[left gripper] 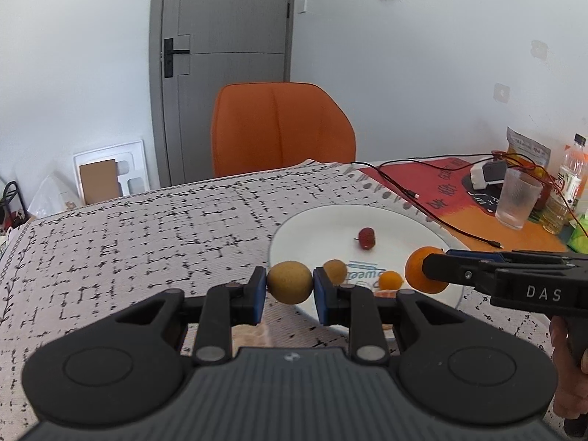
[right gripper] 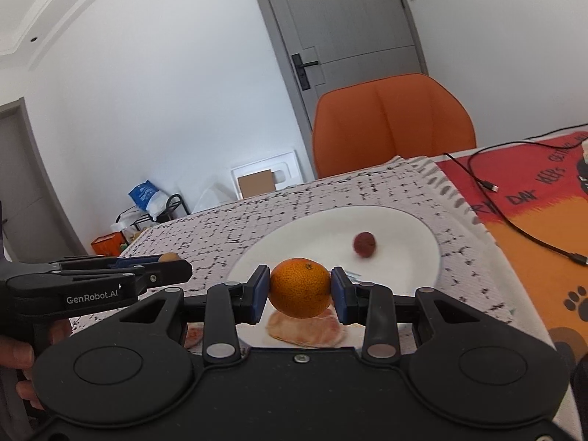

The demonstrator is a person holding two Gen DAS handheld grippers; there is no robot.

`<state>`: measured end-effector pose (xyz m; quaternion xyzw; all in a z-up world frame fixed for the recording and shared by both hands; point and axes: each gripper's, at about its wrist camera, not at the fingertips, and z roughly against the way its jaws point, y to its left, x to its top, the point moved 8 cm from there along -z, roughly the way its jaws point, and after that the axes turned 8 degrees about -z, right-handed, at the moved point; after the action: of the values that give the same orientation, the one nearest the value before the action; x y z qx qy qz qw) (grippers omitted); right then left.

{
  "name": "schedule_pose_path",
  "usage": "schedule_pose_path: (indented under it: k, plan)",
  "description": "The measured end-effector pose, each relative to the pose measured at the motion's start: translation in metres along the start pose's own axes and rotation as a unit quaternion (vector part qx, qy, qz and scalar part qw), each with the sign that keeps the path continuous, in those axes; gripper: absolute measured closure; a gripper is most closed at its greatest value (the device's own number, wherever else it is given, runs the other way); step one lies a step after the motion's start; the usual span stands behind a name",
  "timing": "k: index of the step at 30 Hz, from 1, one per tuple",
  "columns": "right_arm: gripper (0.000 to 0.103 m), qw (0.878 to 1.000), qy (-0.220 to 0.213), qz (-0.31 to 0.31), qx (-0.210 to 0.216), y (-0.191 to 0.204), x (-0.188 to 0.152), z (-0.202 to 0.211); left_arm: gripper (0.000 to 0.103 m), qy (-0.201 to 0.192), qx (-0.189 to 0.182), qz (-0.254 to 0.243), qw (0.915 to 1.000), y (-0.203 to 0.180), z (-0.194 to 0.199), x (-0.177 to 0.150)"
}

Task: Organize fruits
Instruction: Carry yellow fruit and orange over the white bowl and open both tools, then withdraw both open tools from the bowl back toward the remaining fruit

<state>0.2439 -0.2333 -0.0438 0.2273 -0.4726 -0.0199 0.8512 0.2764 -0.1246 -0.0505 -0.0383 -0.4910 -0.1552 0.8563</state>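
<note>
Plate [right gripper: 404, 220] holds 1 lychee [right gripper: 364, 244].

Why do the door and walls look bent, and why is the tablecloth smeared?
Left wrist view: the fisheye lens bows the door, and the tablecloth is smeared while the gripped kiwi stays crisp. Right wrist view: same curving, the red fruit on the plate is soft, the orange sharp.

Domestic dining room: table with black-patterned white cloth [left gripper: 147, 228], orange upholstered chair [left gripper: 281, 128] behind the table, grey panelled door [left gripper: 224, 18] behind that chair.
</note>
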Motion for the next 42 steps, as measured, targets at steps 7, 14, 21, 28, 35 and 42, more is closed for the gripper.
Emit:
schedule_pose_path:
  k: [7,14,21,28,35,42]
  plan:
    - [0.064,1.0,-0.004,-0.012,-0.008,-0.014,0.003,0.003,0.077,0.005,-0.006,-0.015,0.9999,-0.014,-0.01,0.006]
    - [0.063,1.0,-0.015,-0.016,-0.002,-0.018,0.003,0.01,0.077,0.004,-0.011,-0.028,0.9995,-0.025,-0.017,0.013]
    - [0.058,1.0,-0.013,-0.021,-0.003,-0.022,0.002,0.011,0.074,0.002,-0.013,-0.033,0.9994,-0.029,-0.019,0.016]
    - [0.056,1.0,-0.015,-0.022,-0.004,-0.019,0.001,0.012,0.069,0.005,-0.003,-0.026,0.9996,-0.02,-0.01,0.014]
    - [0.055,1.0,-0.01,-0.014,0.005,-0.009,-0.001,0.008,0.062,0.001,0.009,-0.019,0.9998,-0.005,0.004,0.01]
    - [0.05,1.0,-0.005,-0.006,0.012,0.006,-0.004,0.007,0.048,-0.005,0.023,-0.009,0.9997,0.01,0.021,0.006]
